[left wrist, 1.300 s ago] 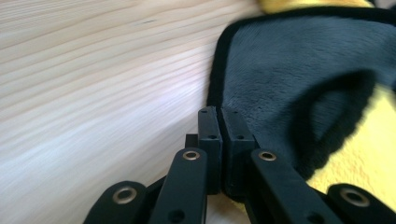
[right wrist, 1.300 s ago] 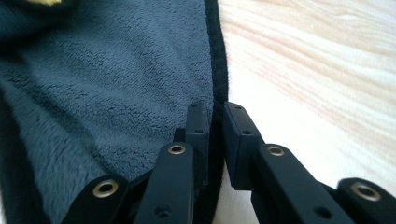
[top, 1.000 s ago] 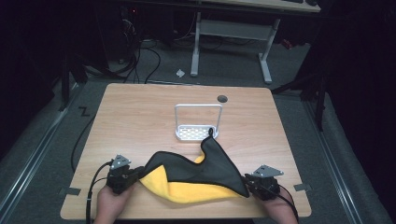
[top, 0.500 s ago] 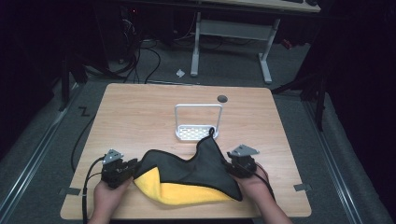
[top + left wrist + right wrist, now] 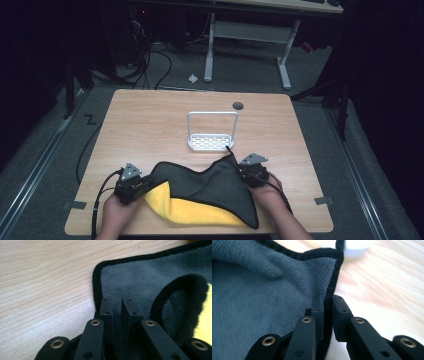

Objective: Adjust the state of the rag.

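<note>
Item: cloth, dark grey on one face, yellow on the other, bound in a black hem. It is spread in the lower middle of the high view, near the front edge of the table, with a yellow fold exposed along its lower side and one corner drawn up toward the white rack at centre frame.

Handling, as judged: light, soft and limp, with no stiffness; unsupported parts are expected to sag and fold. The plush pile is likely to slip between smooth pads, so the firmer hemmed edges and corners are judged the best places for a hold.

Left tongs, lower left of the high view: held low and nearly level by a hand from the bottom edge, pointed rightward onto the cloth's left corner. Their jaws have just been closing; in the left gripper view a narrow gap remains, grey pile lying beneath it.

Right tongs, lower right of centre: held level and pointed leftward. Their jaws have just been closing; the black hem is seen between them, apparently pinched.
</note>
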`<action>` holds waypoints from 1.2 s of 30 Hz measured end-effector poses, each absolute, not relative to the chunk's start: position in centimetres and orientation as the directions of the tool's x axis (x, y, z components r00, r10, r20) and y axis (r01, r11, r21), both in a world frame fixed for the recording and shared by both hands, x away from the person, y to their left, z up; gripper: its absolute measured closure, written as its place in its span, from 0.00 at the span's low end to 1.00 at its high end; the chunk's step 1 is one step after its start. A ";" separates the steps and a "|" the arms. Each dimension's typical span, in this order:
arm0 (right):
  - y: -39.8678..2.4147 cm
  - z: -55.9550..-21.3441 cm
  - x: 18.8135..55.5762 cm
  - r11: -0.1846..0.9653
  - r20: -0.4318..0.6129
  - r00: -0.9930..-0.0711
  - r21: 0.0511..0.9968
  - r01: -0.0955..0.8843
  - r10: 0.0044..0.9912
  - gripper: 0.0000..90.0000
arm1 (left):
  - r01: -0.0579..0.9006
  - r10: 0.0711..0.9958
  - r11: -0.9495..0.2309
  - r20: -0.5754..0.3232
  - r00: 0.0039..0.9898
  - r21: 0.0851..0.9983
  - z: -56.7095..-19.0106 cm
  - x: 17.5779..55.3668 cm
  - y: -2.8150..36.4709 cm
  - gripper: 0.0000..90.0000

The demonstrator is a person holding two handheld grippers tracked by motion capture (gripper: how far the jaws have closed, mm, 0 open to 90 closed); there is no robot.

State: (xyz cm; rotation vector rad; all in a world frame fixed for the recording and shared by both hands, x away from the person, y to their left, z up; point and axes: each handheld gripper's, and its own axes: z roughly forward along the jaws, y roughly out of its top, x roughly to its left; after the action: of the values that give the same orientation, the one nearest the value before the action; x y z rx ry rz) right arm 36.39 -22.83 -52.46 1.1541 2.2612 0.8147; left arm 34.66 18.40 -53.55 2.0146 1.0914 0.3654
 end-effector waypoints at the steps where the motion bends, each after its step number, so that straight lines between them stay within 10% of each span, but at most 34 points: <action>1: -23.6 -52.4 36.1 0.459 -0.135 -0.524 0.689 0.560 0.841 0.91 | 0.573 0.804 -0.309 -0.114 0.584 0.759 -53.5 34.7 18.4 0.89; 19: -28.4 -53.0 41.3 0.282 -0.074 -0.346 0.747 0.602 0.935 0.85 | 0.621 0.844 -0.241 -0.155 0.513 0.746 -53.3 42.4 16.3 0.88; 36: -28.7 -52.3 34.4 0.333 -0.085 -0.425 0.763 0.554 0.901 0.77 | 0.548 0.805 -0.116 -0.244 0.540 0.829 -48.3 38.2 15.9 0.68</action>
State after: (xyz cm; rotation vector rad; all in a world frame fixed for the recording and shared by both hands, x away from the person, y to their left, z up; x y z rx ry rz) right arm 34.35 -28.72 -52.32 1.2734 2.0989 0.9101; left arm 38.18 15.94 -48.27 1.7932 1.1228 0.3274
